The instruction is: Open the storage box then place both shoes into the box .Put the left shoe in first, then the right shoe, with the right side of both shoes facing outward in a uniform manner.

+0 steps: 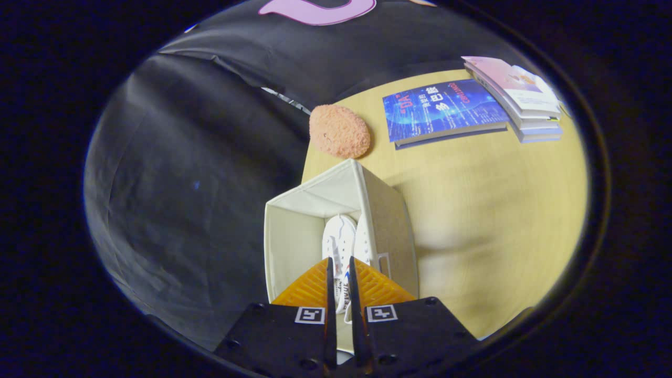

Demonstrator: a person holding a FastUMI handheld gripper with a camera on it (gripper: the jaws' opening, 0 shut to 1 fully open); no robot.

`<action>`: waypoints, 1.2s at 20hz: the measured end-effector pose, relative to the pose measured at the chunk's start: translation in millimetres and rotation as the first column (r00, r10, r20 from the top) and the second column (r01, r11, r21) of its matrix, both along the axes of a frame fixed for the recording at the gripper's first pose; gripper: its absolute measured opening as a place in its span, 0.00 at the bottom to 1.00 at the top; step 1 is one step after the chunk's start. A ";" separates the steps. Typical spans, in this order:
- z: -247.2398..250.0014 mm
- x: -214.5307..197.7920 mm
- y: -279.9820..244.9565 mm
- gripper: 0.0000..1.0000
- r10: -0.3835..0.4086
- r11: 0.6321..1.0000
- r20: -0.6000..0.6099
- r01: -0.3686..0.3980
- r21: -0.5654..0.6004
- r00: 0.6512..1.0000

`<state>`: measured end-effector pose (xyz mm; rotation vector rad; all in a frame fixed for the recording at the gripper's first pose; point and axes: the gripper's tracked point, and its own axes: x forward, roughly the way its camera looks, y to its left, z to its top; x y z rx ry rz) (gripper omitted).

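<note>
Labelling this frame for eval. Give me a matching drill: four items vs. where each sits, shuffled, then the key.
Items:
1. shoes
2. sponge
3. blue book
4. book stack

Places:
A. on the table just beyond the box
B. at the table's far corner
C. inside the open storage box
D. flat between sponge and stack

Pairs: 1-C, 2-A, 3-D, 4-B. The gripper pinches a shoe.

The storage box [294, 236] is cream inside, with a tan, cardboard-brown outer side. The two shoes [344, 241] in it are white, one with small red and blue marks. The table [499, 210] is pale yellow wood. A rough salmon-pink sponge [339, 131] lies on it, along with a deep blue book [441, 110] with lighter streaks and a stack of white and pink books [520, 94].
</note>
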<state>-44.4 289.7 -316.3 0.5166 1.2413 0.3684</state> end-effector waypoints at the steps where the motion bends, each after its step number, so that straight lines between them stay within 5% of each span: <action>1: 5.3 4.0 -5.6 0.15 -0.009 1.000 0.021 0.009 0.001 1.000; 6: 49.3 40.7 -59.3 0.15 -0.070 0.997 0.223 0.076 -0.018 0.972; 10: 105.7 72.7 -124.0 0.15 -0.116 0.983 0.439 0.165 -0.075 0.891; 13: 154.5 90.2 -176.5 0.14 -0.109 0.956 0.612 0.251 -0.151 0.783; 18: 255.5 97.6 -247.9 0.15 -0.016 0.883 0.833 0.398 -0.247 0.554; 24: 341.8 85.0 -314.4 0.14 0.025 0.806 0.931 0.544 -0.233 0.363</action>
